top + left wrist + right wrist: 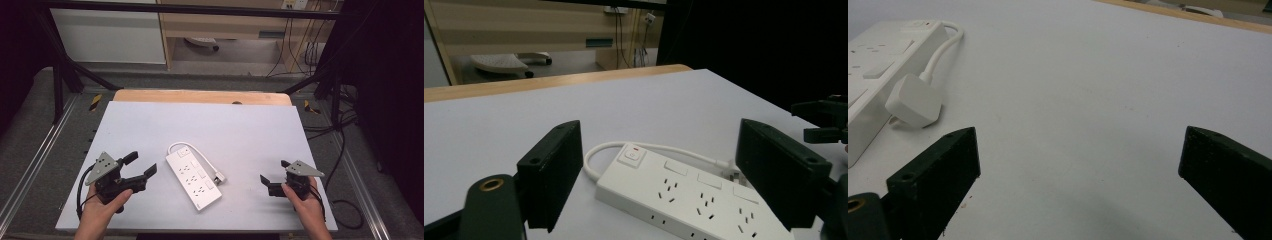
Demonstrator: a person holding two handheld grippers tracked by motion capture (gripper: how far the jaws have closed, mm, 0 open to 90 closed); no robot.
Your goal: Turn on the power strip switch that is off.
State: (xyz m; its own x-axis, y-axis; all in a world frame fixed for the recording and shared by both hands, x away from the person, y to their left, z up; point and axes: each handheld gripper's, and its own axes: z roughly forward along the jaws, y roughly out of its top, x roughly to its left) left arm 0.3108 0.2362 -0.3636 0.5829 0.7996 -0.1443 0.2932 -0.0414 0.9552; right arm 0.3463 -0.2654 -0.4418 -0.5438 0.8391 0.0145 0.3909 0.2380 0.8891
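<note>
**Both claws released, power strip between them**

Nearest the high camera, at the bottom of the frame: my two hands, each holding a claw over the white table top. My left gripper sits at lower left, jaws spread wide, nothing between them. My right gripper sits at lower right, jaws likewise apart and empty.

White power strip lies flat at centre frame, between the two claws and touching neither. It runs diagonally, switch end toward upper left, far end toward lower right. Three socket groups along the body, each with a rocker beside it. In the left gripper view, a main switch with a small red mark sits at the cord end.

White cord leaves the switch end, loops, and runs along the strip's right side to a white plug resting on the table just beside the strip.

Wooden edge shows beyond the table top, upper centre.
</note>
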